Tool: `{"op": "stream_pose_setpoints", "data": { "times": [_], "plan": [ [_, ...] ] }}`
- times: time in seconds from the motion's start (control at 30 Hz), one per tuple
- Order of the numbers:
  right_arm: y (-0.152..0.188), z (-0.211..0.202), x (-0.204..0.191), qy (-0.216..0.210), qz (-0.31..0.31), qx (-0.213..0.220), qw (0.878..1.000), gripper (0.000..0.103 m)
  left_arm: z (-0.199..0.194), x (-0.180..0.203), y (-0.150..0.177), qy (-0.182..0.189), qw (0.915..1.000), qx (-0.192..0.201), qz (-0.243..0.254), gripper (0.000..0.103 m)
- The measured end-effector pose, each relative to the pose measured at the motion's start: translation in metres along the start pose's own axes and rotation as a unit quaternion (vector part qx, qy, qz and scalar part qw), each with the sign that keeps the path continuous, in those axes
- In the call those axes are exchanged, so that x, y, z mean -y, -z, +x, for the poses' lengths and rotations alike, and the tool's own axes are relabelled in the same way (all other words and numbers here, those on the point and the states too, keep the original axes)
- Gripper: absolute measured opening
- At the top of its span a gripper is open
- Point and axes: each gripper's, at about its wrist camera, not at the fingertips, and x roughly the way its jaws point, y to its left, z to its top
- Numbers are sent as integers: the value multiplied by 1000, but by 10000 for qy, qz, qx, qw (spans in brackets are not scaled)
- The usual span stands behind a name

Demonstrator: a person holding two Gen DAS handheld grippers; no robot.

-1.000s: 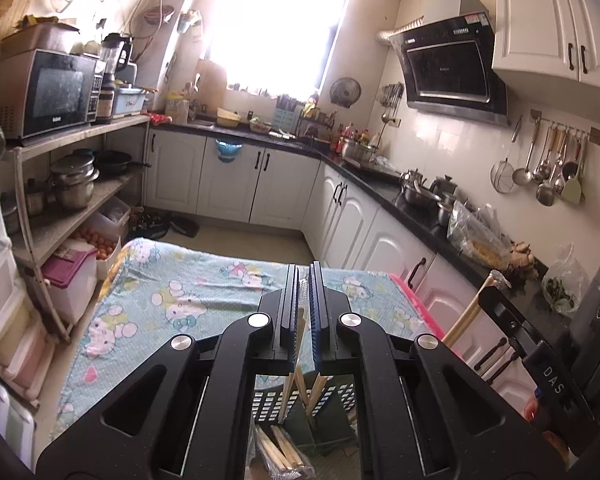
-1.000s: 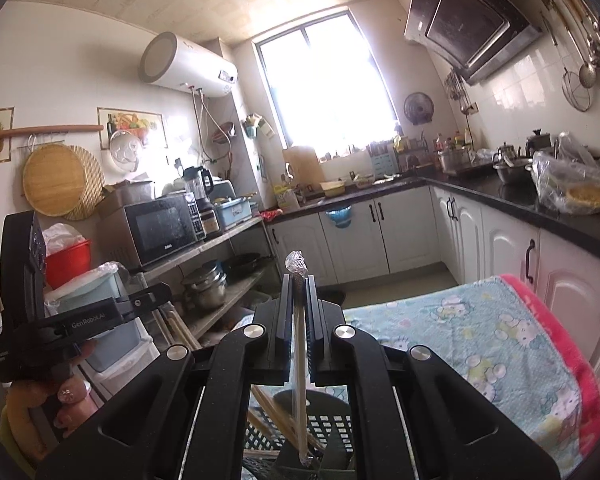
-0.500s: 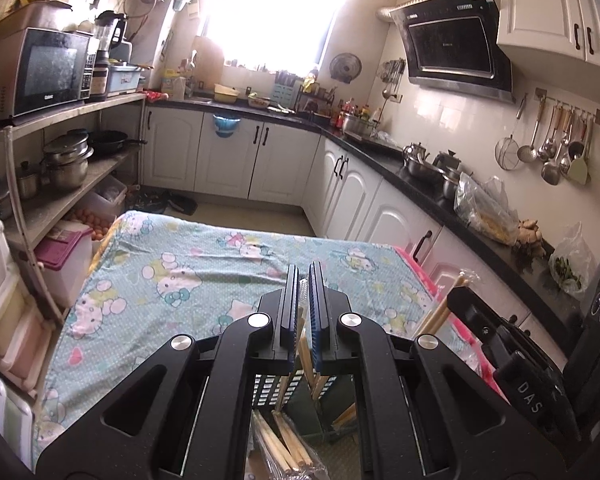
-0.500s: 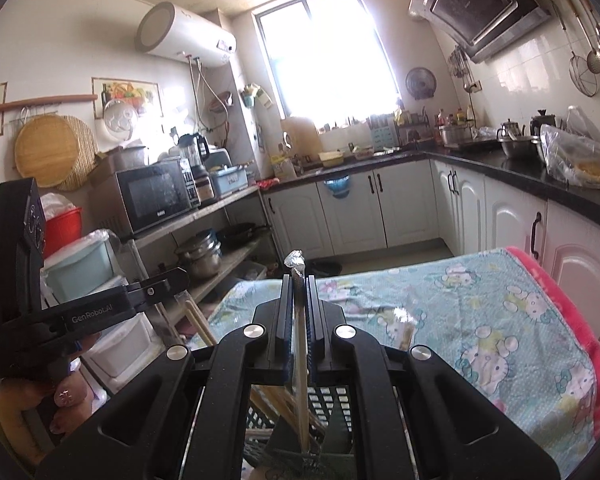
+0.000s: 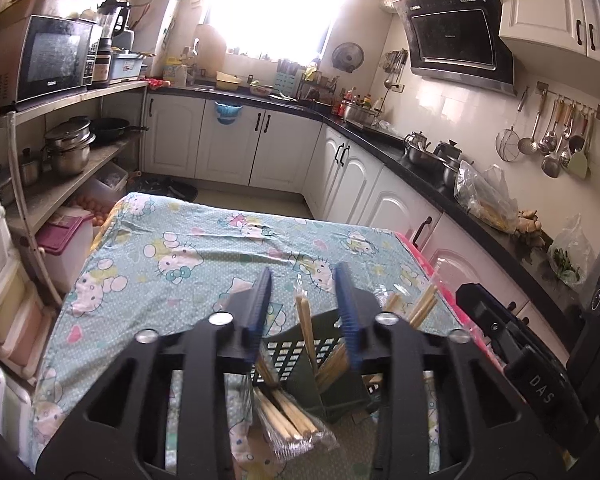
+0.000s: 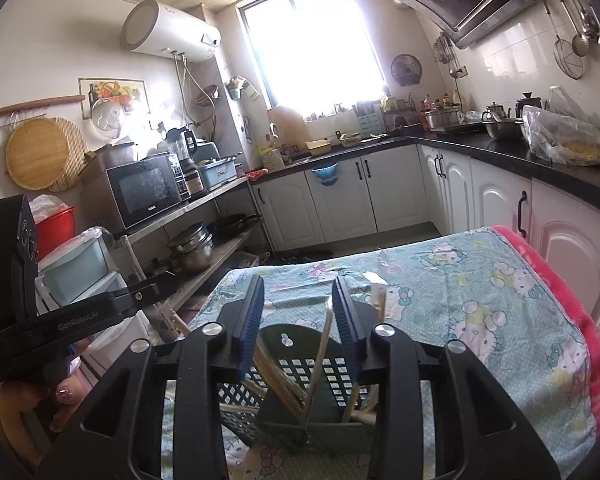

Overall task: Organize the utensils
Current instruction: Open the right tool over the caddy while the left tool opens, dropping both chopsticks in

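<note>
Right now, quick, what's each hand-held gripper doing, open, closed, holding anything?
Left hand-held gripper: jaws opening, wrapped chopsticks between them, not pressed.
Right hand-held gripper: jaws opening, a chopstick between them, released into the basket.

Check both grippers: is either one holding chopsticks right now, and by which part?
Neither holds anything. The left gripper and right gripper are opening; wrapped chopsticks stand loose between the pads in the green basket, top ends free.

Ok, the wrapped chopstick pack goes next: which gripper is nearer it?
Left. Left gripper hangs just above the pack; right gripper is over the holder, beside it. Both jaws are opening, a loose chopstick between each.
</note>
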Motion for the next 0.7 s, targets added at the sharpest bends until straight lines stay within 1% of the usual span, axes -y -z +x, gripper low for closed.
{"op": "stream_pose_setpoints", "data": {
  "times": [0.1, 0.17, 0.2, 0.27, 0.3, 0.37, 0.4, 0.47, 0.5, 0.7],
  "plan": [
    [2, -10, 1, 44, -25, 25, 10000, 43, -6, 0, 4, 5, 10000, -2, -5, 41],
    [4, -18, 2, 69, -36, 45, 10000, 49, -11, 1, 6, 8, 10000, 32, -7, 53],
    [4, -20, 2, 80, -41, 47, 9999, 50, -15, 1, 7, 9, 10000, 56, -12, 56],
    [6, -27, 3, 92, -53, 48, 9999, 57, -22, 1, 10, 15, 10000, 94, -29, 67],
    [8, -32, 4, 113, -65, 58, 9999, 58, -24, 1, 11, 10, 9999, 103, -32, 70],
    [11, -38, 5, 137, -81, 58, 9999, 62, -32, 1, 15, -11, 9999, 130, -45, 79],
    [13, -42, 5, 135, -82, 54, 9999, 64, -35, 0, 17, -19, 9999, 143, -52, 81],
    [16, -48, 5, 115, -82, 49, 9999, 68, -41, 1, 21, -40, 9998, 180, -63, 91],
    [19, -52, 4, 105, -100, 49, 9999, 68, -45, 1, 24, -48, 9998, 200, -56, 92],
    [33, -73, -1, 141, -290, 98, 9994, 80, -58, 4, 46, -129, 9998, 176, -2, 92]
  ]
}}
